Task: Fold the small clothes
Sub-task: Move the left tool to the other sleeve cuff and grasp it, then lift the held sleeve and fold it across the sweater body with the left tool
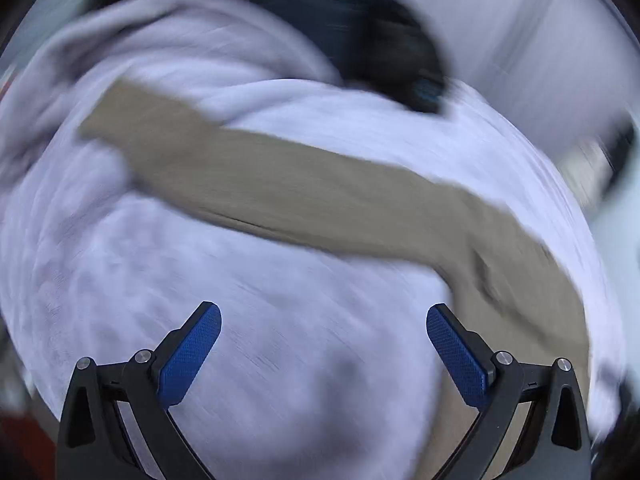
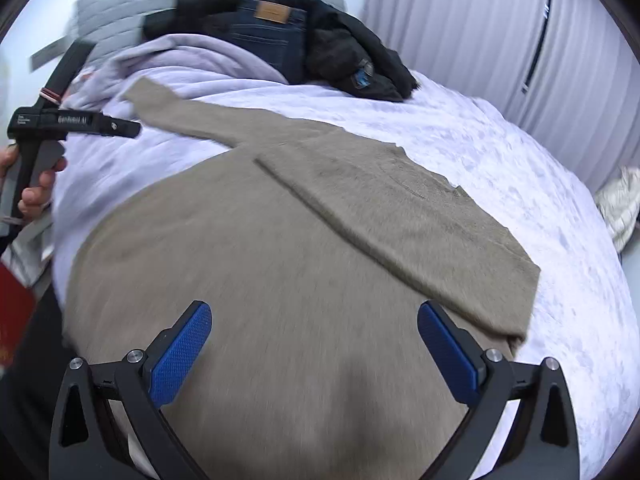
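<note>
Right wrist: taupe sweater [image 2: 280, 248] half-folded, flat

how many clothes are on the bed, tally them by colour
beige: 1, the sweater spread flat on the bedspread
blue: 1, the jeans at the far end
black: 1, the fuzzy garment beside the jeans; a further dark piece behind the jeans is unclear
lilac: 1, the garment bunched near the jeans
total: 4

A pale lilac bedspread [image 2: 500, 168] is covering the bed; white pleated curtains [image 2: 480, 20] are hanging behind it, beside a padded headboard [image 2: 120, 4].
</note>
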